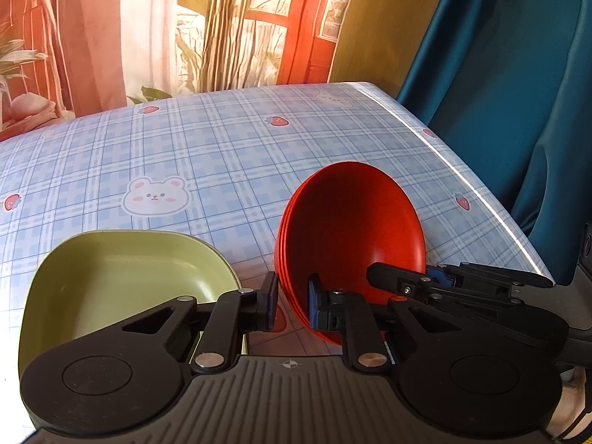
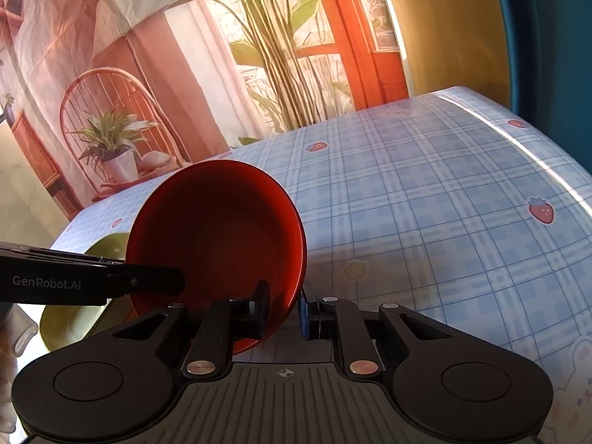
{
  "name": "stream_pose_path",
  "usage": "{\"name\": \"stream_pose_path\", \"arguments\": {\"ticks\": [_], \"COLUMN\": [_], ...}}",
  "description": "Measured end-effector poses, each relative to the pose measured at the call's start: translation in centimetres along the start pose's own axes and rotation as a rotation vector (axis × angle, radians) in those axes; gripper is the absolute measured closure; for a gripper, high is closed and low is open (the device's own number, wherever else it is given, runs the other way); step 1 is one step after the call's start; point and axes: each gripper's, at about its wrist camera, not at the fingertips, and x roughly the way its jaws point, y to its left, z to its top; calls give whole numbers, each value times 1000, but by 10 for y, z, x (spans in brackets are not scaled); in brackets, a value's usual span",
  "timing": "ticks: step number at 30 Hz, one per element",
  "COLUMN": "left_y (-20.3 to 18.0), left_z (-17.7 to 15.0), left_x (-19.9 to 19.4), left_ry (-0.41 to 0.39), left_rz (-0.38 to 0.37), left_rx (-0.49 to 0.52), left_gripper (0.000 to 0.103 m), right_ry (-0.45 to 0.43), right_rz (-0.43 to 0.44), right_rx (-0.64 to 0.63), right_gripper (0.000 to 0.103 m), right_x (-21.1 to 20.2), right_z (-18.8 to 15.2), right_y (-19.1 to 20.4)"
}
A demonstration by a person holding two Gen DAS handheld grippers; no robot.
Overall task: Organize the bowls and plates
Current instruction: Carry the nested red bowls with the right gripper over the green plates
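Both grippers, left (image 1: 293, 305) and right (image 2: 284, 309), angled downward, fingers closed tight.

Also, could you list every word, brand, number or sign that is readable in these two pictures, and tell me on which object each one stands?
"GenRobot.AI": white letters on the black side of the left gripper, seen in the right wrist view.
Framed picture on the printed backdrop: any writing there is too blurred to read.
Tablecloth: only drawn bears and strawberries, no words.
Red bowls and green plate: no text.
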Motion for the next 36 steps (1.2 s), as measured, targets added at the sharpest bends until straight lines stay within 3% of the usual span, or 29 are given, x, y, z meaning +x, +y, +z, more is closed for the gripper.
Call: {"name": "stream_pose_path", "arguments": {"ticks": [15, 36], "left_y": [-6, -2], "left_z": [-5, -20], "left_x": [-20, -76], "left_ry": [-39, -119], "left_rz": [-28, -24], "left_rx": [-7, -27], "left_gripper": [86, 86], "right_ry": [-27, -44], "right_rz": [-9, 3], "right_rx": [63, -10], "right_gripper": [88, 88], "right_x": [-28, -59], "right_z": [8, 15], "right_y": [2, 43]}}
